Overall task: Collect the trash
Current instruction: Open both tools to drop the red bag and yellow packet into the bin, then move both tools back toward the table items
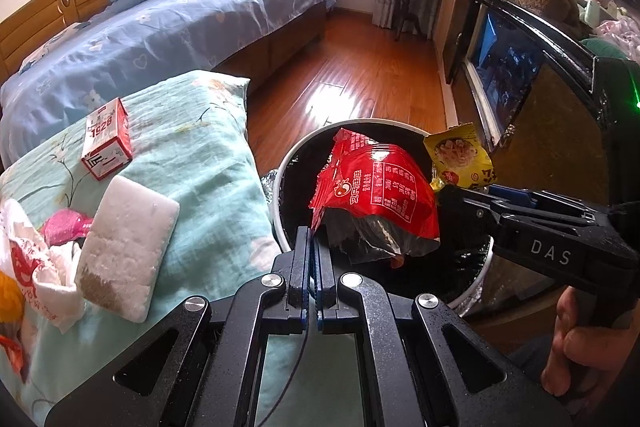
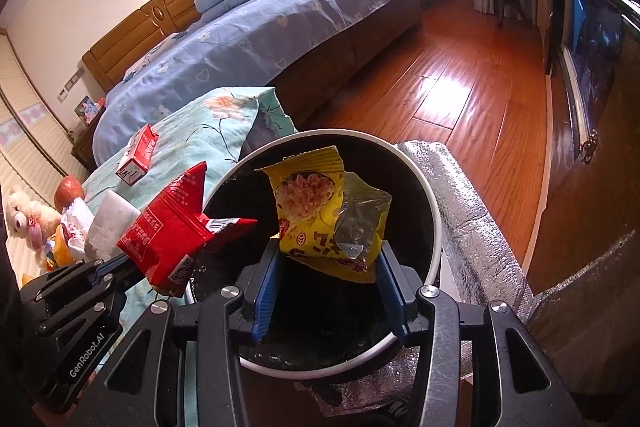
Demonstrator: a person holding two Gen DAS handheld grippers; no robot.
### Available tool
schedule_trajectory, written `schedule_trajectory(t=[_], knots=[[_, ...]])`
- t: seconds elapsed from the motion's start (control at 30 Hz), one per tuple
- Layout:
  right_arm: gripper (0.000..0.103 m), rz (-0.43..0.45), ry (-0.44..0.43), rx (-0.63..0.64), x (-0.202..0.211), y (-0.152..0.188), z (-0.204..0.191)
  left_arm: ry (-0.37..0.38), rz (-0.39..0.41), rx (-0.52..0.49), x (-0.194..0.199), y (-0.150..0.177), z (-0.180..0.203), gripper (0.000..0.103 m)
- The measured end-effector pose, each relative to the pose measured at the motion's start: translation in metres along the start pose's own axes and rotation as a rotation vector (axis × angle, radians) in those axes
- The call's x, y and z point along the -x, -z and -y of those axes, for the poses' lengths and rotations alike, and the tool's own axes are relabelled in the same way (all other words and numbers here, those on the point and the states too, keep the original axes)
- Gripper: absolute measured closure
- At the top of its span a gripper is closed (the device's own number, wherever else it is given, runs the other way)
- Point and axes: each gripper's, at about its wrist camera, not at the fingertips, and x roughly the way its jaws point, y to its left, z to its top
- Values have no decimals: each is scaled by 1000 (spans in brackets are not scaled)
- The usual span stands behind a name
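Observation:
My left gripper (image 1: 314, 247) is shut on a red snack wrapper (image 1: 374, 195) and holds it over a white-rimmed trash bin (image 1: 280, 171) with a black liner. The wrapper also shows in the right wrist view (image 2: 168, 235). My right gripper (image 2: 326, 263) is open wide above the bin (image 2: 434, 211). A yellow snack wrapper (image 2: 320, 215) sits between its fingers, touching the right pad; whether it is still held is unclear. The yellow wrapper also shows in the left wrist view (image 1: 460, 159).
A teal floral pillow (image 1: 192, 163) left of the bin carries a red and white carton (image 1: 106, 143), a white foam block (image 1: 128, 247), a pink wrapper (image 1: 64, 227) and crumpled paper (image 1: 36, 267). A silver foil bag (image 2: 468, 211) stands right of the bin. A blue bed (image 1: 160, 27) lies behind.

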Motion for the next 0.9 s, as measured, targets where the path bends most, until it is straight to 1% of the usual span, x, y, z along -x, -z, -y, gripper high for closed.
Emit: schedule_trajectory(t=[0.3,0.4,0.43,0.47,0.5,0.53,0.57,0.6,0.63,0.7,0.77,0.83,0.9], knots=[[55,-7,3,-4,-3,-6,3,-4,-11,-6,-7,-6,4,102],[54,-9,16,0,-5,-7,3,1,-21,-5,-10,-6,3,100],[52,-8,19,1,-5,-8,4,2,-27,-3,-10,-7,3,94],[50,-11,21,0,-6,-8,4,-1,-32,-1,-10,-6,2,80],[47,-14,19,-5,-6,-9,5,-7,-29,6,-9,-5,0,70],[46,-15,18,-11,-6,-9,6,-14,-18,13,-6,-4,-2,54],[45,-16,12,-16,-6,-10,7,-19,-7,18,-3,-3,-3,49],[40,-17,6,-21,-5,-10,8,-19,1,25,1,-1,-5,49],[32,-15,3,-24,-4,-9,8,-19,0,31,3,1,-8,49],[28,-5,-4,-30,-1,-8,8,-21,2,49,10,7,-14,48],[26,1,-17,-29,3,-5,4,-27,9,70,16,14,-22,45],[19,9,-29,-26,7,0,-1,-25,15,96,25,23,-31,44],[18,21,-42,-25,11,5,-8,-34,26,116,34,33,-40,43]])
